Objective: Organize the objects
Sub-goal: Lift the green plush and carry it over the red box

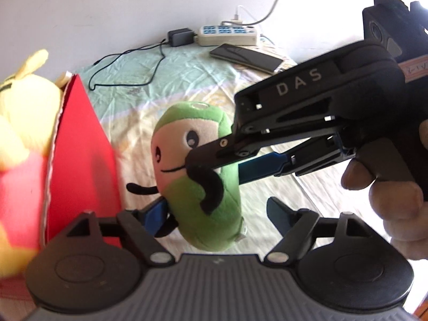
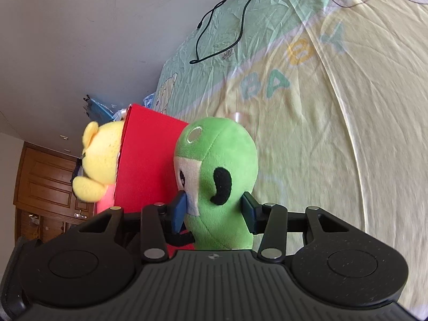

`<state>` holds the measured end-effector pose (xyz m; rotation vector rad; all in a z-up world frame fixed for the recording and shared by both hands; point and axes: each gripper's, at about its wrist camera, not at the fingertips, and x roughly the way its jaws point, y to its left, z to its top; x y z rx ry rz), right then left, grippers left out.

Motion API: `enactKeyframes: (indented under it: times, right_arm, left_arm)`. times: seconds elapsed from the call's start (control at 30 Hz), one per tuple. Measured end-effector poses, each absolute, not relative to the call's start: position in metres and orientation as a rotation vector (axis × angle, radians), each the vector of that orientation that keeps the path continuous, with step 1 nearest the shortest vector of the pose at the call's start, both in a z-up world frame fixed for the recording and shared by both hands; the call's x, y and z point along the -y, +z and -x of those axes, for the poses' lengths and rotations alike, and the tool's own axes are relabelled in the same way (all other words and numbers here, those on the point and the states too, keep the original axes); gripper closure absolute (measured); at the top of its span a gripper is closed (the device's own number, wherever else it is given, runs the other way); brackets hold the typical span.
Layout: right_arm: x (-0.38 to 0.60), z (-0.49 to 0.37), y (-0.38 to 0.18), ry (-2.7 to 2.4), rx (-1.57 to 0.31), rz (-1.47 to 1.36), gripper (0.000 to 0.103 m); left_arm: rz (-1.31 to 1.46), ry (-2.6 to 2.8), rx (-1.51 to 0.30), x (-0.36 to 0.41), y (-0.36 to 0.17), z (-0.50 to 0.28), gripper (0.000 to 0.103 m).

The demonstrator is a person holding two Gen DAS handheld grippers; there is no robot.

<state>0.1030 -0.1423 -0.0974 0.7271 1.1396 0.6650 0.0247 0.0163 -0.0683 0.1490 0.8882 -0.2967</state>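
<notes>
Bedsheet [image 2: 334, 107] under green plush [image 2: 224, 176]

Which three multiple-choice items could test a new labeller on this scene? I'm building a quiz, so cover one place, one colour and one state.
1. Where is the yellow plush?
A. inside the red box
B. on the phone
C. in the left gripper

2. What colour is the plush held by the right gripper?
A. blue
B. green
C. white

3. How does the left gripper stand?
A. shut on a cable
B. shut on the box
C. open

Answers: 1 A, it sticks out of the box; 2 B, the green plush sits between the pads; 3 C, its fingers are spread apart.
</notes>
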Motion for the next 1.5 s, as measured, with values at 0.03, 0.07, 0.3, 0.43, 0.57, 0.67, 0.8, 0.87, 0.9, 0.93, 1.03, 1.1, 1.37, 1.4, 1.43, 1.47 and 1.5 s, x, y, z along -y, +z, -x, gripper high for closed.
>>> enactKeyframes:
  times: [0.03, 0.07, 0.3, 0.43, 0.57, 0.67, 0.8, 0.87, 0.9, 0.93, 1.03, 1.1, 1.37, 1.4, 1.43, 1.47, 1.5]
  right_arm:
    - [0.143, -0.098, -0.097, 0.661, -1.141, -0.728, 0.056]
    - [0.145, -0.093, -0.098, 0.657, -1.142, -0.726, 0.056]
    - [0.155, -0.053, -0.096, 0.66, -1.15, -0.71, 0.057]
    - [0.158, -0.037, -0.092, 0.648, -1.147, -0.689, 0.057]
    - [0.159, -0.023, -0.089, 0.649, -1.151, -0.677, 0.057]
    - [0.158, -0.013, -0.086, 0.662, -1.156, -0.672, 0.057]
    - [0.151, 0.001, -0.081, 0.695, -1.159, -0.642, 0.057]
    - [0.145, 0.007, -0.079, 0.72, -1.162, -0.623, 0.057]
    - [0.141, 0.01, -0.077, 0.734, -1.163, -0.611, 0.057]
    - [0.137, 0.013, -0.076, 0.75, -1.164, -0.599, 0.057]
    - [0.122, 0.02, -0.073, 0.801, -1.172, -0.563, 0.057]
    - [0.11, 0.023, -0.07, 0.839, -1.177, -0.539, 0.058]
    - [0.057, 0.032, -0.054, 1.017, -1.171, -0.456, 0.058]
    - [0.05, 0.033, -0.052, 1.039, -1.168, -0.45, 0.058]
    - [0.043, 0.033, -0.05, 1.058, -1.167, -0.445, 0.058]
    - [0.036, 0.033, -0.047, 1.076, -1.165, -0.44, 0.058]
    - [0.029, 0.033, -0.044, 1.093, -1.161, -0.433, 0.058]
  left_arm:
    - [-0.157, -0.304, -0.891, -0.015, -0.069, -0.02, 0.026]
    - [-0.163, -0.314, -0.894, -0.014, -0.068, -0.014, 0.029]
    - [-0.172, -0.361, -0.905, -0.013, -0.066, 0.013, 0.033]
    - [-0.161, -0.379, -0.919, -0.012, -0.066, 0.024, 0.037]
    - [-0.143, -0.387, -0.926, -0.014, -0.064, 0.037, 0.038]
    - [-0.12, -0.393, -0.927, -0.019, -0.06, 0.045, 0.039]
    - [-0.091, -0.397, -0.93, -0.03, -0.055, 0.063, 0.04]
    - [-0.084, -0.384, -0.926, -0.035, -0.053, 0.073, 0.04]
    - [-0.079, -0.375, -0.924, -0.038, -0.051, 0.077, 0.04]
    - [-0.075, -0.365, -0.921, -0.041, -0.05, 0.082, 0.04]
    - [-0.049, -0.327, -0.915, -0.054, -0.046, 0.096, 0.04]
    - [-0.02, -0.295, -0.913, -0.065, -0.042, 0.104, 0.04]
    - [0.042, -0.131, -0.863, -0.103, -0.02, 0.14, 0.039]
    - [0.051, -0.11, -0.854, -0.108, -0.017, 0.143, 0.039]
    - [0.062, -0.09, -0.846, -0.113, -0.014, 0.147, 0.039]
    - [0.072, -0.073, -0.839, -0.118, -0.011, 0.151, 0.039]
    - [0.079, -0.058, -0.83, -0.124, -0.007, 0.154, 0.039]
